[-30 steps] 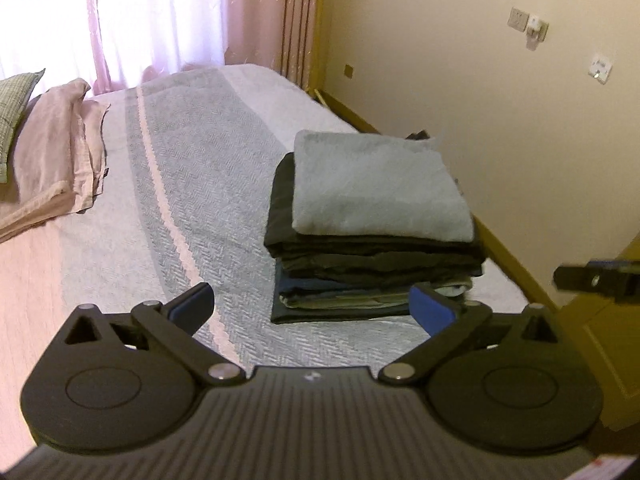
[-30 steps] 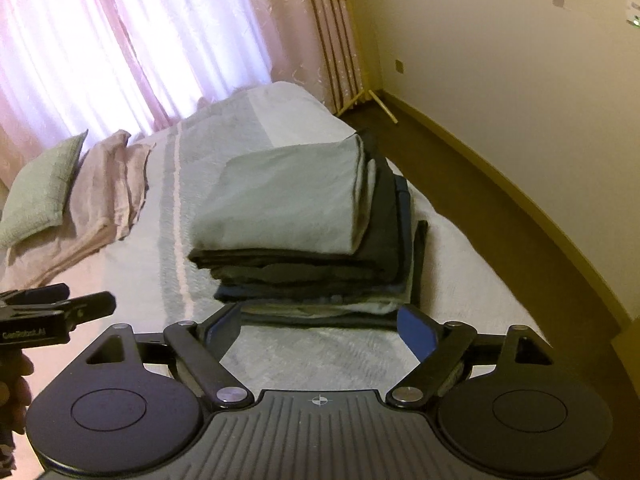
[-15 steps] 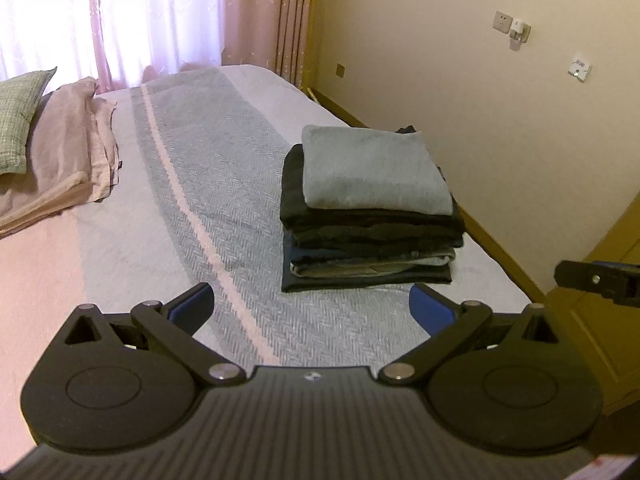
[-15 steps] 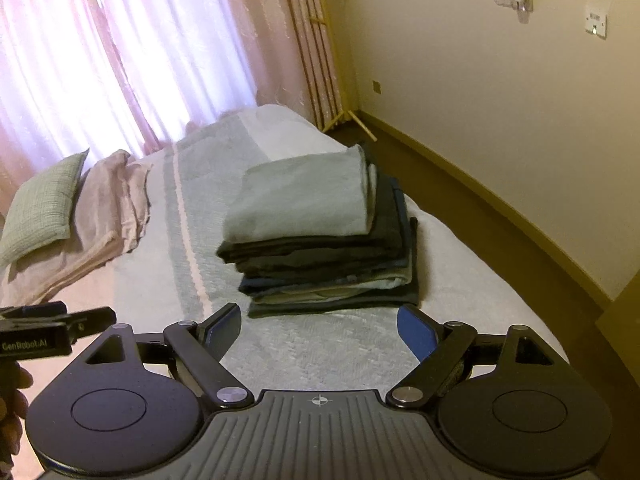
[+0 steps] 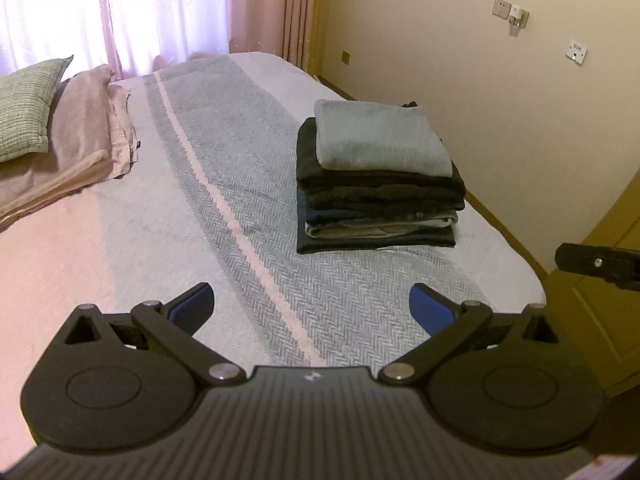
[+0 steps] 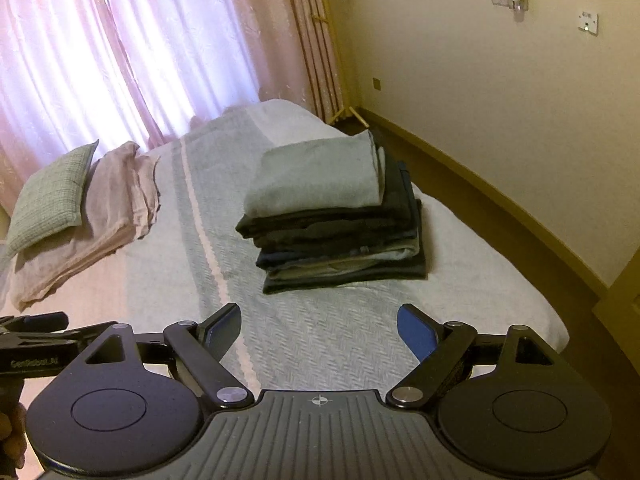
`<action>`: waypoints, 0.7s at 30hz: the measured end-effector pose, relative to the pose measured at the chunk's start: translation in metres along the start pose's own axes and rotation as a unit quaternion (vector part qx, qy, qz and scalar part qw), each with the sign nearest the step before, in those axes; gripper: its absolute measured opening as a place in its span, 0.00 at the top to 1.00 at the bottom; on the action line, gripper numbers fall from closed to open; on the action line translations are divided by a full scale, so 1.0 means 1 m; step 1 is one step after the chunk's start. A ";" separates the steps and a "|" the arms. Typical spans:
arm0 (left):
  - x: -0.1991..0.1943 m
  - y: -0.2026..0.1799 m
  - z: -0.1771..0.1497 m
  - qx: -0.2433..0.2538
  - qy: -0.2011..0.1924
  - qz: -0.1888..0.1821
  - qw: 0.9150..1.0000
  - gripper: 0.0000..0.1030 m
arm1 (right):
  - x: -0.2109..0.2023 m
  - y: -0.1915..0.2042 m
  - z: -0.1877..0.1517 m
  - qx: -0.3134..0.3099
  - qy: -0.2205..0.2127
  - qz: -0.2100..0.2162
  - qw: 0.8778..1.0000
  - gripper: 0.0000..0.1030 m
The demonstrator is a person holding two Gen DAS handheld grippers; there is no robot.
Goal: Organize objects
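Note:
A stack of folded clothes [image 5: 376, 184] [image 6: 340, 224] sits on the right part of the bed, a grey-blue folded piece on top and dark pieces under it. My left gripper [image 5: 312, 306] hangs open over the bedspread, well short of the stack and to its left. My right gripper [image 6: 318, 326] is open too, nothing between its blue pads, with the stack a good way ahead of it. The body of the right gripper shows at the right edge of the left wrist view, and the left one at the left edge of the right wrist view.
The bed [image 5: 248, 184] has a grey herringbone spread with a pale stripe. A green pillow [image 5: 28, 108] [image 6: 52, 196] and pink folded bedding [image 5: 84, 140] [image 6: 100, 216] lie at its far left. Pink curtains [image 6: 160, 48] hang behind. A wall [image 5: 480, 100] and dark floor [image 6: 480, 208] run along the right side.
Both grippers have drawn back from the stack of clothes, which now looks smaller and farther off. Both stay open. The stack has not moved.

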State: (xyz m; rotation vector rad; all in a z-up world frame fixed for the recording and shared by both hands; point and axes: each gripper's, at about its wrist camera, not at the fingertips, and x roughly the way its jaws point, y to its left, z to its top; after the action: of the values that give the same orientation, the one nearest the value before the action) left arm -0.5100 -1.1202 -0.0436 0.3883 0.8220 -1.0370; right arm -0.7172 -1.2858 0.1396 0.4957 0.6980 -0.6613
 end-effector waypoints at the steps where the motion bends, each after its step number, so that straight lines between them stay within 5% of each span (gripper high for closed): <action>1: 0.000 -0.002 0.001 -0.001 0.001 0.001 1.000 0.01 | 0.001 -0.001 0.001 -0.002 0.000 0.002 1.000 0.20; 21: 0.014 -0.051 0.012 -0.014 -0.019 0.022 0.999 0.01 | 0.011 -0.038 0.010 -0.034 0.020 0.014 0.999 0.20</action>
State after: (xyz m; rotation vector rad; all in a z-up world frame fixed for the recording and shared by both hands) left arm -0.5458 -1.1605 -0.0421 0.3615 0.7896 -0.9884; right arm -0.7328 -1.3231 0.1309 0.4573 0.7472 -0.6008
